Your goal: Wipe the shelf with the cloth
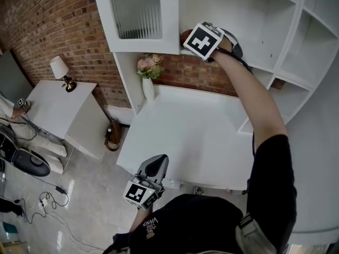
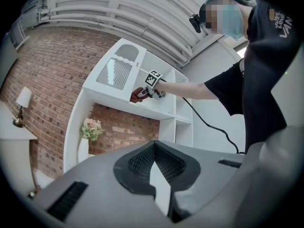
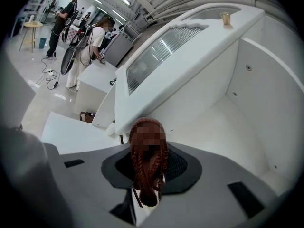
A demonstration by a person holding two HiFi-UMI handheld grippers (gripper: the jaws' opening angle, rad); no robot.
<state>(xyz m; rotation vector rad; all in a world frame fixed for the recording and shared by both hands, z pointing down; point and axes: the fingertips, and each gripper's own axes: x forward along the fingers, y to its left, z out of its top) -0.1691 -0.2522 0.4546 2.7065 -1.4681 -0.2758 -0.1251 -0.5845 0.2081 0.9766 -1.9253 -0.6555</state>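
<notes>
White shelf point(image 1: 254, 15) stands against a brick wall point(image 1: 47, 20). My right tongs point(image 3: 148, 184) are up in its upper bay, clenched on the red-brown cloth point(image 3: 148, 151) at the bay's left end. My left tongs point(image 2: 159, 177) hang low by the table's point(image 1: 185, 136) front edge, closed on nothing.

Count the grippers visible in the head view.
2: the left gripper low by the table's front edge, the right gripper up on the shelf, holding the cloth.

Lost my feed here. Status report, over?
Right gripper shut on reddish cloth, at upper shelf. Left gripper shut, empty, down low. Nothing blocking the shelf.
</notes>
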